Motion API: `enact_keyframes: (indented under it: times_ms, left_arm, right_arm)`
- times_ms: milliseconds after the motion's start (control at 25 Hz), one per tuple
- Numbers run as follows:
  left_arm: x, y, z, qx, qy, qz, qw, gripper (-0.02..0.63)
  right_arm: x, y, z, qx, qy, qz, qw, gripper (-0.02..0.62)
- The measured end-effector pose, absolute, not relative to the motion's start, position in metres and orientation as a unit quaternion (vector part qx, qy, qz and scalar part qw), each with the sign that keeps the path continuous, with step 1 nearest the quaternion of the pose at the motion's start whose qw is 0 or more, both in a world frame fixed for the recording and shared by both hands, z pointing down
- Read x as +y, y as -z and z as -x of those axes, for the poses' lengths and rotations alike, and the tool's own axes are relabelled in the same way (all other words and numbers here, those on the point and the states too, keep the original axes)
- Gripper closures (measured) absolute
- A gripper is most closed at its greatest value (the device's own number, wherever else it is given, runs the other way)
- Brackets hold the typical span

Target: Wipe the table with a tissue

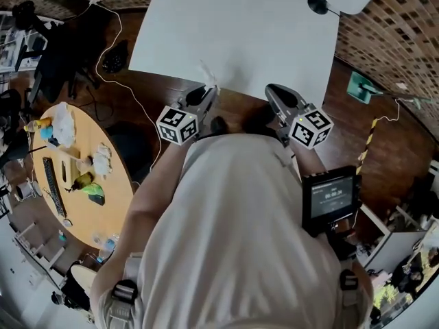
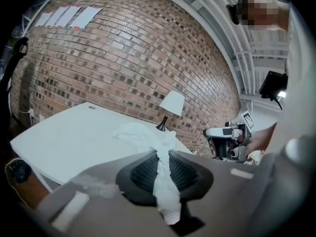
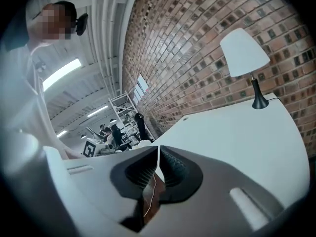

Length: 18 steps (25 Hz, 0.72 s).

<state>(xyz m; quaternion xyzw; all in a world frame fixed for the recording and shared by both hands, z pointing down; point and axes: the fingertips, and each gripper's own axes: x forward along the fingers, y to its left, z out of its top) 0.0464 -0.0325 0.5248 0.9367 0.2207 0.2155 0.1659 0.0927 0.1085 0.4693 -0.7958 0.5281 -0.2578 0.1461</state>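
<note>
While left tool (image 1: 208, 90) clamps the tissue (image 2: 159, 149) and right tool (image 1: 273, 91) is closed empty, the approach step seems in hand; next, lower onto worktop (image 1: 240, 33).

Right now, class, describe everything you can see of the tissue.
The tissue is white, thin, soft-looking paper, crumpled and twisted into a narrow strip where the left tool is shut on it. A loose ruffled bunch flares beyond the pads; a short end hangs behind them. It is held in the air at the near edge of the white table, apparently not touching it. Only the tool's pads touch it.
</note>
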Motion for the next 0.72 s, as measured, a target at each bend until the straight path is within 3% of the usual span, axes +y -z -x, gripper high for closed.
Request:
enact_keyframes:
  times_ms: [720]
  left_arm:
    - [-0.039,-0.515,-0.02,0.256,-0.198,-0.935,0.145,0.546]
  right_arm:
    - [0.084,-0.469,-0.051,0.517,0.25,0.807,0.135,0.578]
